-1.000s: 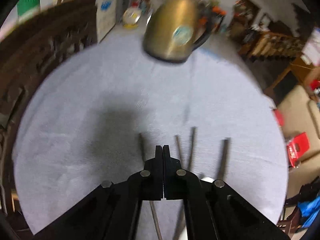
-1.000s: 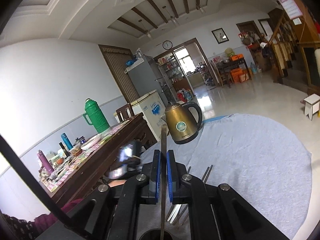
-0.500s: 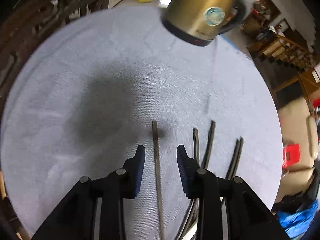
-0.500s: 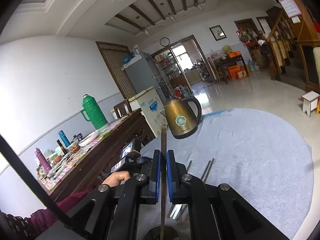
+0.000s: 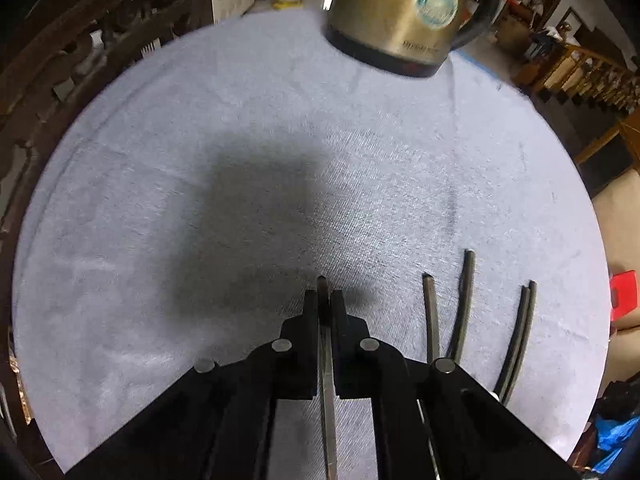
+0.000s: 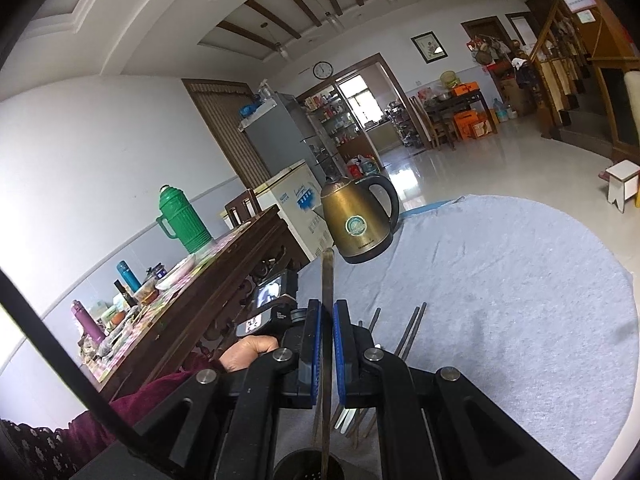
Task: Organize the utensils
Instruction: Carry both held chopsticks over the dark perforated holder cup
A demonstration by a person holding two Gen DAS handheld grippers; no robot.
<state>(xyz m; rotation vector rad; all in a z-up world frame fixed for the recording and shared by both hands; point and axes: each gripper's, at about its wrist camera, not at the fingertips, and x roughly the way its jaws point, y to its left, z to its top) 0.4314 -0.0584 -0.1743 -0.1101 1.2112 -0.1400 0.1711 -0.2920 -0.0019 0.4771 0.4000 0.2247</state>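
Grey cloth [image 5: 168, 208] covering table, kettle [image 5: 396, 12] at far edge. Left gripper [image 5: 324, 300], jaws just closing, is clamping a chopstick [image 5: 322, 285] nearer than kettle. Right gripper [image 6: 328, 312] is clamping an upright stick [image 6: 327, 272].

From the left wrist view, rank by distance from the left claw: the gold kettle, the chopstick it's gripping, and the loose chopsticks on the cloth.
1. Gripped chopstick, between the left claw's pads.
2. Loose chopsticks, on the cloth to its right.
3. Gold kettle, at the far edge of the cloth, top of view.
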